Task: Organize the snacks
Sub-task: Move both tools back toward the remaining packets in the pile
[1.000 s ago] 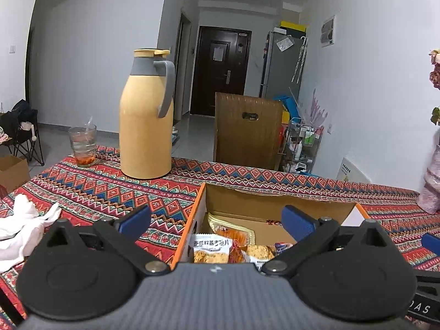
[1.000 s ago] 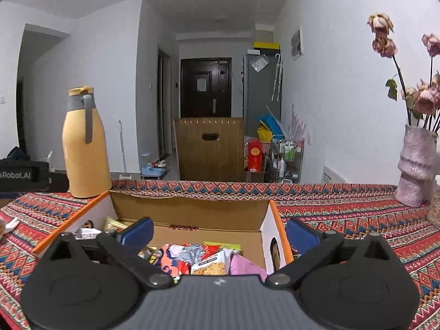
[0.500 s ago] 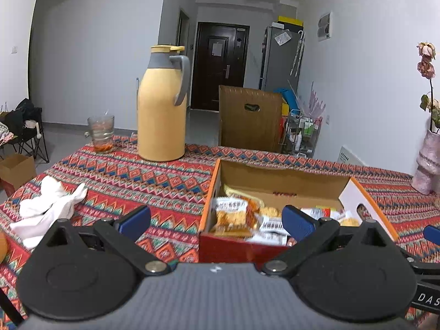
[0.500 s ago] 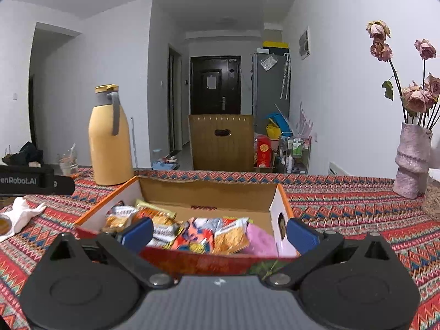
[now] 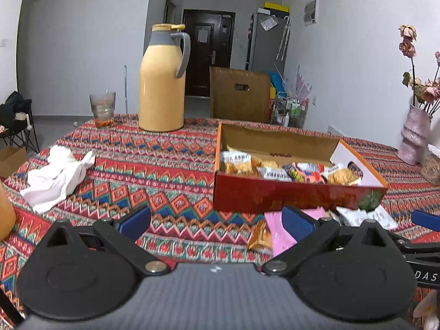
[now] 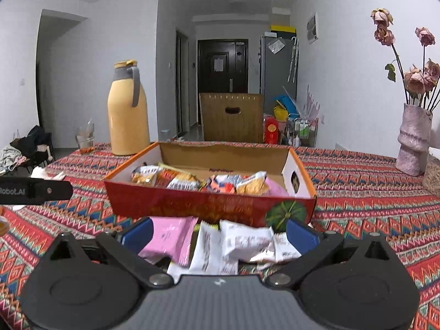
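Snacks (image 5: 286, 169) fill a red box (image 5: 291, 198) that sits on the patterned surface (image 5: 143, 170), right of centre in the left wrist view; more packets lie loose on the cloth just in front of the box, among them a pink packet (image 5: 275, 231), an orange one (image 5: 260, 238) and white ones (image 5: 365, 217). The left gripper (image 5: 216, 221) hangs low over the surface with its jaws spread wide and nothing between them; its right finger overlaps the pink packet in this view, but whether they touch cannot be told. Beyond stand a yellow jug (image 5: 162, 82) and a glass (image 5: 102, 108) beside it, and a crumpled white cloth (image 5: 55, 176) lies to the left. A pink vase (image 5: 414, 137) with dried flowers stands far right. In the right wrist view the box (image 6: 209, 203) is straight ahead, its snacks (image 6: 200, 180) heaped inside. The right gripper (image 6: 220, 232) is wide open too, gripping nothing, and the loose pink packet (image 6: 170, 236) and white packets (image 6: 242, 244) lie on the surface (image 6: 357, 192) between its fingers, close against the box's front wall. The left gripper's black side (image 6: 35, 191) pokes in from the left edge. The jug (image 6: 126, 112) stands behind the box on the left, the vase (image 6: 412, 143) on the right.
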Demonstrator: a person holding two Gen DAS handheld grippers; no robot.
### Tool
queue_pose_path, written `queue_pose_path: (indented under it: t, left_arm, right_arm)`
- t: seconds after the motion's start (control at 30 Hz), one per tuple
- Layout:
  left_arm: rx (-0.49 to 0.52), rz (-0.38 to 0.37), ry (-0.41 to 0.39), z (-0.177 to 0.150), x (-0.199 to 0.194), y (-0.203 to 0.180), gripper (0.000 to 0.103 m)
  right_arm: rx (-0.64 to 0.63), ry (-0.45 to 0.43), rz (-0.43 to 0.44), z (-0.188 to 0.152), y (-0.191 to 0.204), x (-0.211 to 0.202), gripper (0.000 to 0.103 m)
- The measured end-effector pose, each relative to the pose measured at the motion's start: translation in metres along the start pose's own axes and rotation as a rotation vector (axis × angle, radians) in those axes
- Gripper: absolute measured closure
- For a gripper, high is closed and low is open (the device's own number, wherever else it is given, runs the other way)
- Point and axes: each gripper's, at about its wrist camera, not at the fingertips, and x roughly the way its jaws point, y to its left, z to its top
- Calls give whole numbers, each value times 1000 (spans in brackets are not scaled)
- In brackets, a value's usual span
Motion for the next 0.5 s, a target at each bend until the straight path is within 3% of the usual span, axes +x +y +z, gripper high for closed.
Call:
queue_pose_path:
  t: [0.37,0.5]
  left_arm:
    - [14,-22,62,-33,10,22,0]
    - [33,-42,54,-39,5,29,0]
  right_arm:
    - [-13,90,20,-30,24,5,0]
    - [-19,99,42,-31,36,4,18]
